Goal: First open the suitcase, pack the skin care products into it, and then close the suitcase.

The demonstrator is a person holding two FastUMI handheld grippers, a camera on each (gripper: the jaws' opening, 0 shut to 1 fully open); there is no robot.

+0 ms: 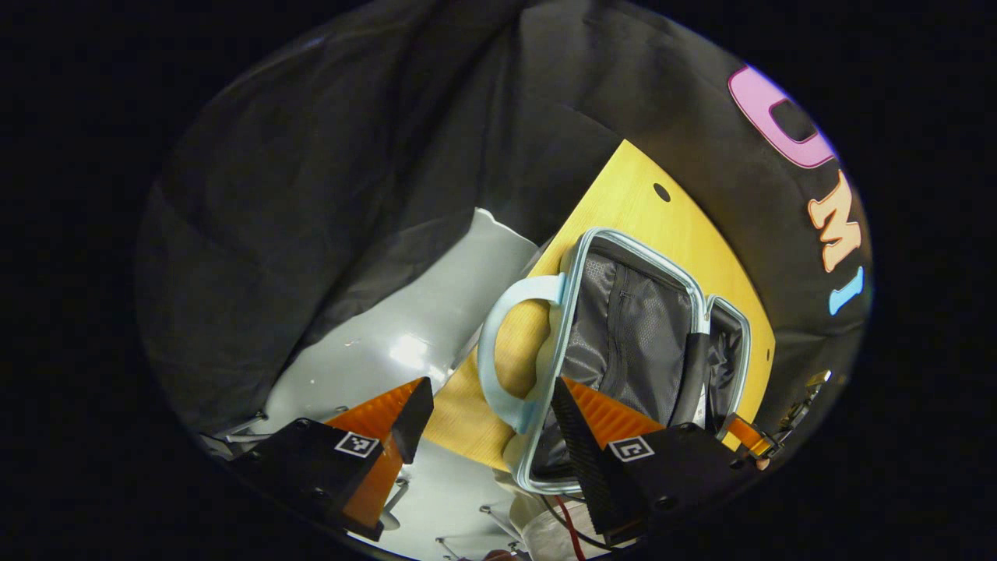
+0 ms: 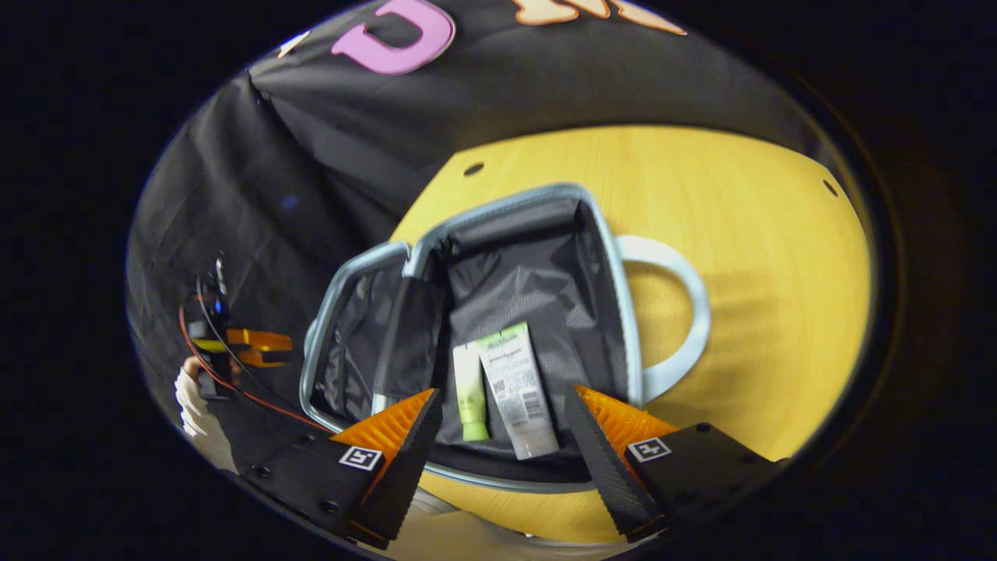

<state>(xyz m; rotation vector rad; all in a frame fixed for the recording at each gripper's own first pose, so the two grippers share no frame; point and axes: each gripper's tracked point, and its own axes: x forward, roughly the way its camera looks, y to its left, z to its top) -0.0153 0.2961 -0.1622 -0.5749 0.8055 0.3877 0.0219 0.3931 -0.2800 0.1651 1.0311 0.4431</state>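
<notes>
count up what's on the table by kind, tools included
suitcase, open: 1
skin care tubes inside it: 2, a small tube and a larger tube
tools: 2, left tool and right tool, both open
total: 5

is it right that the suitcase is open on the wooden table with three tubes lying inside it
Not quite: the right gripper view shows two tubes, not three, a small green tube beside a larger white tube. The rest holds: the suitcase lies open on the wooden table.
</notes>
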